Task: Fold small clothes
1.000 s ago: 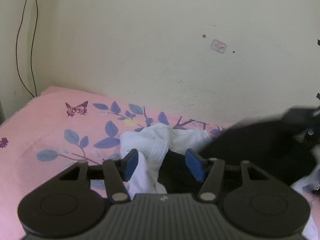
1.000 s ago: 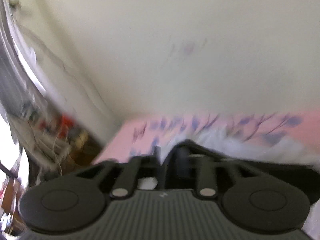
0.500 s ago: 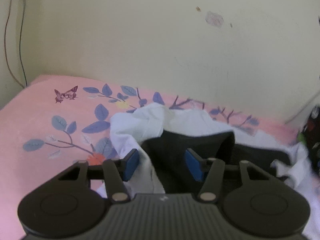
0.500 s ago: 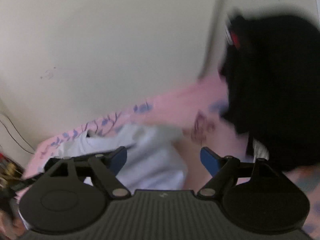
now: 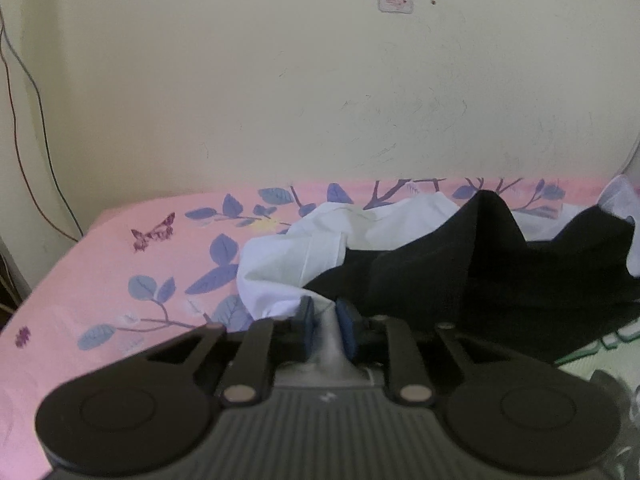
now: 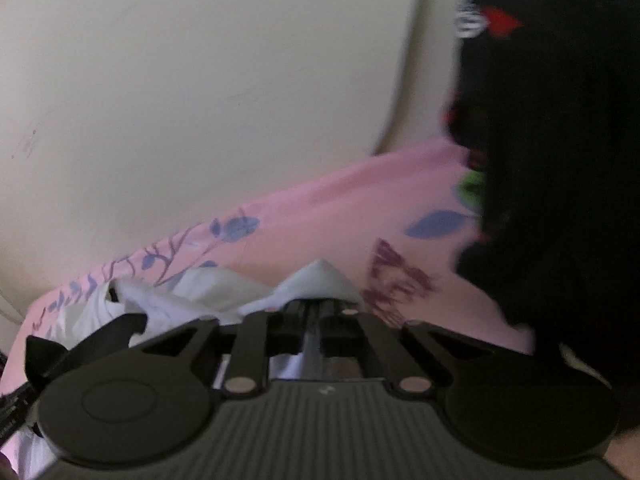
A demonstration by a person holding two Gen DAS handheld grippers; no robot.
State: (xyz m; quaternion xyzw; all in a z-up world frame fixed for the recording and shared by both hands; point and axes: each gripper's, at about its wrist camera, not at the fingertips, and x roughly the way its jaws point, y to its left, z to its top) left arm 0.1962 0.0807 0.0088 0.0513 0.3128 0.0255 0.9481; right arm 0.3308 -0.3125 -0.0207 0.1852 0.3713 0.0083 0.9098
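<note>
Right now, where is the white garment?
In the left wrist view the white garment lies crumpled mid-frame on the pink floral bedsheet, left of the black garment, its near edge pinched by the left gripper.

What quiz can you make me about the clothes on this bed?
1. True or false: the bedsheet is plain green.
2. Pick one: what is pinched in the left hand-held gripper? A) a red sock B) the white garment C) a yellow towel
3. Fill in the gap: the purple shape printed near the sheet's left side is a ____.

Key:
1. False. It is pink with blue leaves.
2. B. Its jaws have just been closing, and the white cloth sits between the blue pads.
3. butterfly
</note>
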